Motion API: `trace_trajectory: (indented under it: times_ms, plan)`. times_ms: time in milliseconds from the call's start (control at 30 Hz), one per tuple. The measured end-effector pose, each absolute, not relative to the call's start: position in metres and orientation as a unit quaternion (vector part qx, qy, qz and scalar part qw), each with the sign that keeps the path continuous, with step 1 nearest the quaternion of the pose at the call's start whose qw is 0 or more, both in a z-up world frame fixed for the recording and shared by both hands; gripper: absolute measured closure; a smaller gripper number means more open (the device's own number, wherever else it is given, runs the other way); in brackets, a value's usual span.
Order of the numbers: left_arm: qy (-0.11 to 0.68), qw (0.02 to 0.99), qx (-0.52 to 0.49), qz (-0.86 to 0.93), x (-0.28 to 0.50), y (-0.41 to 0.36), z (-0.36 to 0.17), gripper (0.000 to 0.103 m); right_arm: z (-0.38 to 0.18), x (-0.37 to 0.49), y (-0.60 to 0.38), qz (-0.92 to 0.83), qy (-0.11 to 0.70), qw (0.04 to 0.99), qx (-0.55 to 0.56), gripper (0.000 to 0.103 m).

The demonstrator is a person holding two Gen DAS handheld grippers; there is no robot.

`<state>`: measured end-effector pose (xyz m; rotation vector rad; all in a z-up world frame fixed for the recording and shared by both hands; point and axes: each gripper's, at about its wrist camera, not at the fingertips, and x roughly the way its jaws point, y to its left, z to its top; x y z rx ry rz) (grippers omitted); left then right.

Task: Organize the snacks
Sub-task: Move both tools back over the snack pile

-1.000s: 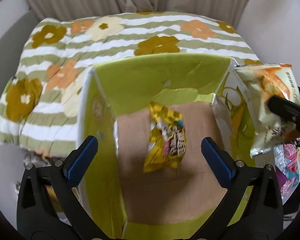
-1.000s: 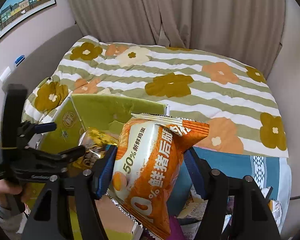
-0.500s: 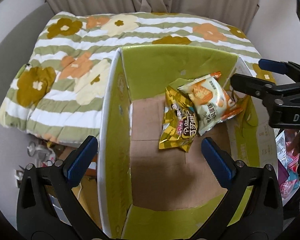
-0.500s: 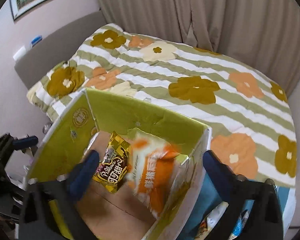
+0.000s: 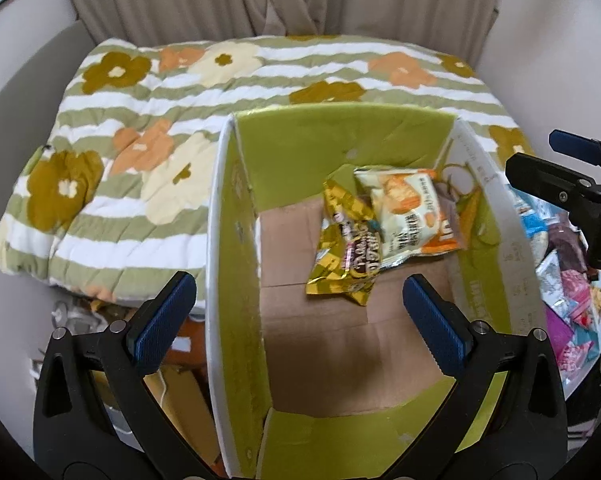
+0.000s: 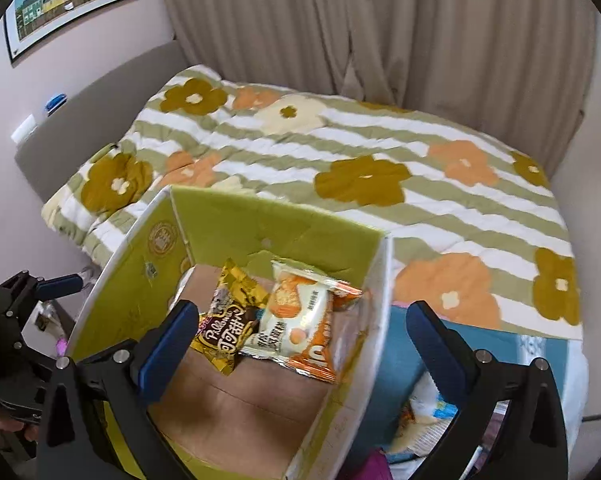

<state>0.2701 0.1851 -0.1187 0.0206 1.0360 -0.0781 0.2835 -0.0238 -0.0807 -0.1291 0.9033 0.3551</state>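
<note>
An open green cardboard box [image 5: 236,240] [image 6: 140,248] holds two snack packs on its brown floor. A gold pack [image 5: 346,256] [image 6: 228,324] lies beside an orange-and-white pack [image 5: 410,216] [image 6: 296,320], which partly overlaps it. My left gripper [image 5: 298,316] is open and empty above the box's near left side. My right gripper [image 6: 300,344] is open and empty above the box's right side; it also shows at the right edge of the left wrist view [image 5: 572,184].
A bed with a striped floral quilt [image 5: 148,92] [image 6: 380,160] lies behind the box. Several more snack packs [image 5: 572,292] [image 6: 424,412] lie to the right of the box on a blue cloth [image 6: 480,340]. Clutter sits on the floor [image 5: 180,380] left of the box.
My right gripper opened and dropped the orange-and-white pack into the box beside the gold pack, then drew back to the right. My left gripper stayed open and shifted left.
</note>
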Motion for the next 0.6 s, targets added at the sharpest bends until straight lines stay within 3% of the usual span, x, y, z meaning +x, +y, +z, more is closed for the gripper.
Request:
trace_trajectory:
  times_ms: [600]
  plan:
    - [0.4,0.916,0.005,-0.019,0.178,0.117,-0.041,0.001,-0.011,0.182,-0.096,0.168,0.328,0.93,-0.023,0.0]
